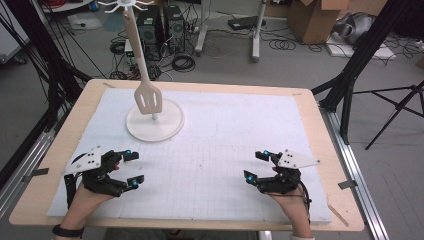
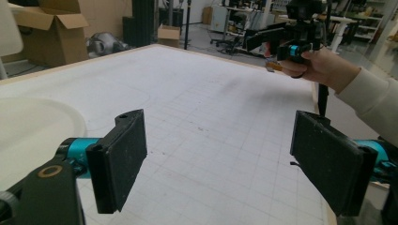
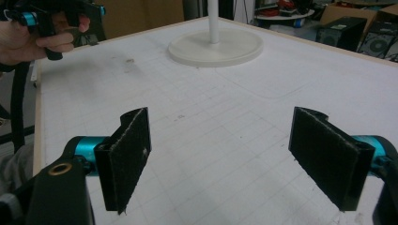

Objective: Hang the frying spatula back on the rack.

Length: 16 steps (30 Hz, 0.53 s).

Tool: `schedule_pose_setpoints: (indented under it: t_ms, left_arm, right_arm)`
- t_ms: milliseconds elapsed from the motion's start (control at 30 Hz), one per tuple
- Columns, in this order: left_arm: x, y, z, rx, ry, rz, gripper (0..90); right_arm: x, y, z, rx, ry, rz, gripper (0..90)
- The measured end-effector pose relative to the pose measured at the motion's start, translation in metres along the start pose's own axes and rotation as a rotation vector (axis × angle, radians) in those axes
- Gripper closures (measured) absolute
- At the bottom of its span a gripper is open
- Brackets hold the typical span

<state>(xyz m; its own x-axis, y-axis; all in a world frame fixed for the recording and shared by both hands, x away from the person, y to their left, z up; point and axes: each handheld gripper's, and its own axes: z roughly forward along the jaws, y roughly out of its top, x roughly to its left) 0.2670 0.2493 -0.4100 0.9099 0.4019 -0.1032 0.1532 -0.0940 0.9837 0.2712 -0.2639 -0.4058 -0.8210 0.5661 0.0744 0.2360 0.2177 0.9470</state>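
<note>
A white stand with a round base [image 1: 167, 127] rises at the back left of the mat. From its hooked top hangs a pale slotted spatula [image 1: 148, 98], blade down just above the base. My left gripper [image 1: 133, 168] rests low over the mat's front left, open and holding nothing. At the front right my right gripper [image 1: 255, 164] is open and empty too. In the left gripper view the jaws [image 2: 220, 159] stand wide apart over bare mat, with the right gripper [image 2: 281, 40] far off. The right gripper view shows its jaws [image 3: 220, 159] wide, the base [image 3: 216, 47] beyond them.
A white gridded mat [image 1: 225, 130] covers the wooden table [image 1: 320, 130]. Black frame legs and a tripod [image 1: 395, 110] stand at the right side. Cardboard boxes [image 1: 312, 17], computer towers and cables lie on the floor behind the table.
</note>
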Motion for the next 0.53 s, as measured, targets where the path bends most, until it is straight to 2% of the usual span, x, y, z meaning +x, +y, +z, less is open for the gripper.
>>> schedule_pose_setpoints:
  t_ms: [133,267,533]
  left_arm:
    - [0.0004,-0.0006,-0.0006,-0.006,-0.011,-0.002,19.4]
    - [0.0018,-0.0028,-0.0014,0.007,0.009,-0.006,19.4]
    - [0.0018,-0.0021,-0.0051,-0.004,0.022,-0.007,19.4]
  right_arm:
    - [0.0008,-0.0004,0.0,0.003,0.001,0.006,19.4]
    - [0.0012,-0.0006,0.0004,0.004,0.001,-0.001,19.2]
    - [0.0007,-0.0002,-0.0014,-0.01,0.012,0.012,18.9]
